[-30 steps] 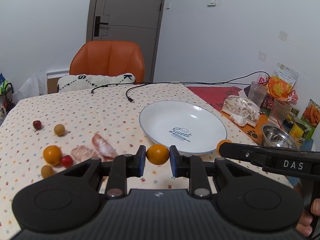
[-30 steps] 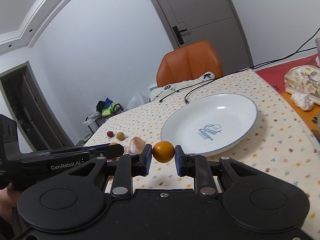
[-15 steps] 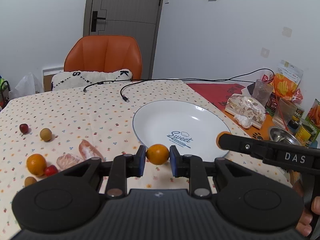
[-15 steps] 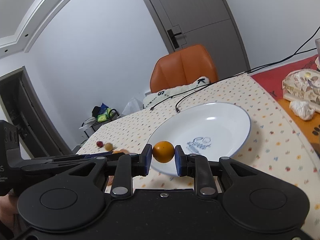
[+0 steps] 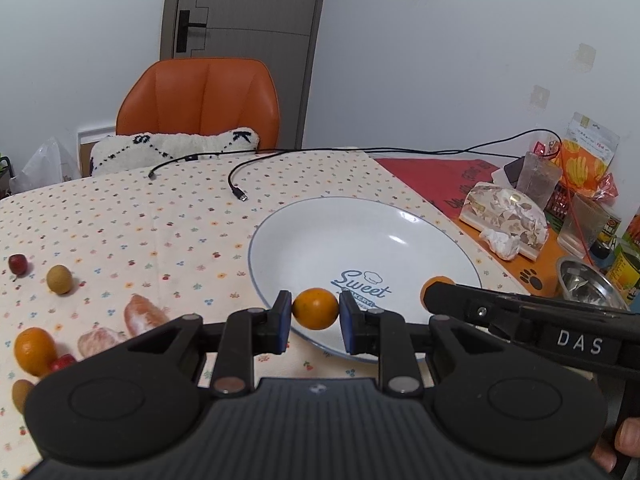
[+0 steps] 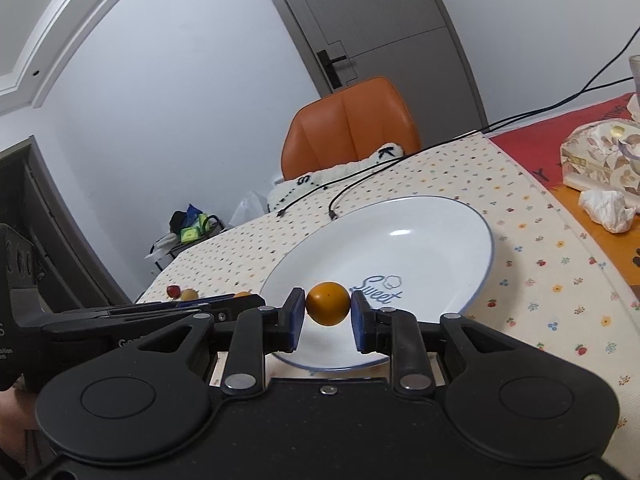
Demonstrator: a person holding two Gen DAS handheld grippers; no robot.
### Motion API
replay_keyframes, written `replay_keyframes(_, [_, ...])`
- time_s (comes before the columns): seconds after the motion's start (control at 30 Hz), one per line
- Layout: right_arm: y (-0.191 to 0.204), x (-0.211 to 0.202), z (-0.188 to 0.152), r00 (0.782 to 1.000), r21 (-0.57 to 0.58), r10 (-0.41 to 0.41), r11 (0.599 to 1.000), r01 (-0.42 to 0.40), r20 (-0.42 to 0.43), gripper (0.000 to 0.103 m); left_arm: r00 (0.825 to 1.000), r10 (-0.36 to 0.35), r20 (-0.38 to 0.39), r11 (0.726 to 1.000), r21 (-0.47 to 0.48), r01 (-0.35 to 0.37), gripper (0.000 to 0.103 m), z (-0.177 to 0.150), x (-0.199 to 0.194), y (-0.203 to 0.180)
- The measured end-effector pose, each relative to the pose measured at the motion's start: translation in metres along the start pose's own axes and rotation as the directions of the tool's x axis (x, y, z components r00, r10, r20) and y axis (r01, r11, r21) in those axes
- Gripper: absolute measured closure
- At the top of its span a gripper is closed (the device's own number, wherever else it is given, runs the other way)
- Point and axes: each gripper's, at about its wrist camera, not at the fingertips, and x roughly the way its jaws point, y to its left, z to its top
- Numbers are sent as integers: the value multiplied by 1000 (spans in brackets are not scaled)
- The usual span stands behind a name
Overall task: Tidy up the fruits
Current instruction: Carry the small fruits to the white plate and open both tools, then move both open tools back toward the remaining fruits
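Carrying one small orange each, the two grippers have come forward over the near rim of the white plate, which a second ago lay further off beyond them. The left gripper is clamped on its orange, and the right gripper pinches another small orange just the same, both fruits hanging above the plate's near edge and not yet set down. To my eye the carry is almost done and what remains is lowering and letting go, one after the other so the round fruit does not roll off the shallow dish. The plate itself holds nothing so far. Left behind on the dotted tablecloth are a larger orange, a red cherry-like fruit, a tan longan-like fruit and peeled citrus segments, well to the left of the plate. A black cable end lies just beyond the far rim, a tissue pack and a steel bowl sit to the right; none blocks the drop. The grippers are close side by side, so they could knock together.
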Motion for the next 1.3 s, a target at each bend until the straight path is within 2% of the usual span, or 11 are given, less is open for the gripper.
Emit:
replay_keyframes(0.3, [-8,-13,-3,1000,31,-17,999,16,17,71,1000,-2,-11,1000,6,3,79,0,8,-4])
replay_keyframes(0.43, [-7,-16,-8,1000,40,-23,999,22,8,69,1000,-1,-1,1000,4,1,75,-1,3,-3])
replay_keyframes(0.6, [-3,-15,-13,1000,39,-28,999,28,0,56,1000,19,9,1000,-5,-19,70,-1,-9,5])
replay_keyframes(0.73, [2,-17,-14,999,34,-36,999,35,5,46,999,45,13,999,-32,-44,56,-5,-20,17])
replay_keyframes(0.9, [10,-20,-15,998,15,-55,998,55,22,22,997,78,23,994,-75,-77,42,-11,-38,37])
replay_keyframes(0.97, [13,-21,-15,998,14,-60,998,60,30,16,995,96,33,992,-90,-92,34,-14,-46,45])
replay_keyframes(1.1, [22,-21,-14,996,9,-74,997,74,39,1,989,136,61,985,-113,-129,27,-18,-62,60])
replay_keyframes(1.3, [41,-19,-13,996,-4,-77,997,77,34,0,979,190,71,974,-136,-179,20,-23,-82,81])
